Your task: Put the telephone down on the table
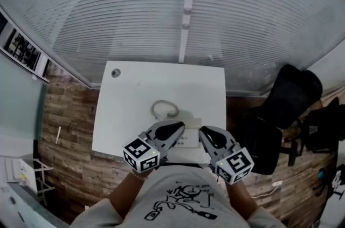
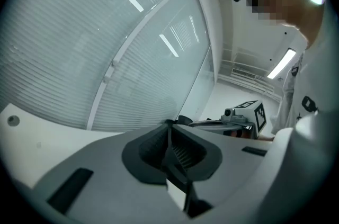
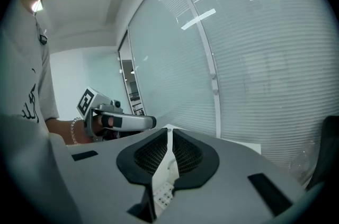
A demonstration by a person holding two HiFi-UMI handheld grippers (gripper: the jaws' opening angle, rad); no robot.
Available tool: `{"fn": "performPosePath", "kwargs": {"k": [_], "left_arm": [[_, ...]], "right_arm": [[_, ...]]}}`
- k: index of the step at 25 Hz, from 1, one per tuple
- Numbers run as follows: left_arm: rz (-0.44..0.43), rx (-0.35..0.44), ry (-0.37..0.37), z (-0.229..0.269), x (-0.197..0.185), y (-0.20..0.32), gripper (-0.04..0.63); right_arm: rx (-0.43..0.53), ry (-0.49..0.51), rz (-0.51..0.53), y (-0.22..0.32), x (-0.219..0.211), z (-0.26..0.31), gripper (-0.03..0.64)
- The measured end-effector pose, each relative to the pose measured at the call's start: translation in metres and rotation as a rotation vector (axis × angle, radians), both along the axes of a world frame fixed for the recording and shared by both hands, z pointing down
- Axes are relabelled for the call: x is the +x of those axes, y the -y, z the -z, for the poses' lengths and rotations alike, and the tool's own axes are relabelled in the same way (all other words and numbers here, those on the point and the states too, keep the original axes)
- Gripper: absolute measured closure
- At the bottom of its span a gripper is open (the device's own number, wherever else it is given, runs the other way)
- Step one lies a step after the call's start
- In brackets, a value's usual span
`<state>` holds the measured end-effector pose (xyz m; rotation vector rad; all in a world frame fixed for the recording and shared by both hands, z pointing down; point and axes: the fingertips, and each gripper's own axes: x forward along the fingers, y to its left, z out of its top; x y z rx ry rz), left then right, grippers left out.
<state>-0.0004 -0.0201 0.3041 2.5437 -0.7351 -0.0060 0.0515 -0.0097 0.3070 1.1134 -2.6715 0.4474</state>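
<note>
Telephone (image 1: 190, 139) is seen lying flat on the table (image 1: 135, 97) at its near edge, with the cord (image 1: 164, 109) looped just beyond it. Left gripper (image 1: 177, 127) and right gripper (image 1: 206, 133) are held above it, jaws pressed together with nothing between them. Placement is judged done. Any withdrawal is best routed clear of the cord, so the telephone is not dragged.

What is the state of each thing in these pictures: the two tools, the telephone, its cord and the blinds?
Left tool: shut, empty, held up over the table.
Right tool: shut, empty, held up over the table.
Telephone: lying on the table, free of both tools.
Cord: curled in a loop on the table.
Blinds: lowered, slats shut.
</note>
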Motion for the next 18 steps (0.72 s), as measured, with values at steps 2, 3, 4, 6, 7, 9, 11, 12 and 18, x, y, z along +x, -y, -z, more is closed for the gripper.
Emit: {"fn": "performPosePath", "kwargs": {"k": [2, 3, 4, 6, 7, 9, 11, 12, 18], "left_arm": [[-0.002, 0.038, -0.012, 0.019, 0.002, -0.003, 0.583], [-0.007, 0.061, -0.017, 0.029, 0.003, -0.006, 0.586], [-0.014, 0.086, -0.022, 0.038, 0.004, -0.009, 0.589], [-0.034, 0.136, -0.033, 0.056, 0.005, -0.015, 0.592], [-0.041, 0.155, -0.034, 0.064, 0.005, -0.018, 0.594], [-0.042, 0.189, -0.034, 0.078, 0.005, -0.02, 0.594], [-0.036, 0.222, -0.031, 0.09, 0.004, -0.022, 0.594], [-0.032, 0.238, -0.03, 0.096, 0.003, -0.023, 0.594], [-0.022, 0.303, -0.055, 0.126, 0.004, -0.034, 0.594]], "right_arm": [[0.032, 0.008, 0.001, -0.003, -0.002, 0.017, 0.566], [0.046, 0.014, 0.002, -0.005, -0.003, 0.025, 0.568], [0.059, 0.023, 0.003, -0.006, -0.003, 0.032, 0.568], [0.087, 0.045, 0.003, -0.009, -0.006, 0.047, 0.569], [0.105, 0.054, 0.003, -0.01, -0.007, 0.055, 0.569], [0.138, 0.067, 0.003, -0.012, -0.01, 0.069, 0.57], [0.166, 0.078, 0.001, -0.013, -0.013, 0.082, 0.571], [0.179, 0.084, 0.002, -0.014, -0.015, 0.088, 0.571], [0.247, 0.088, 0.023, -0.023, -0.022, 0.122, 0.572]]}}
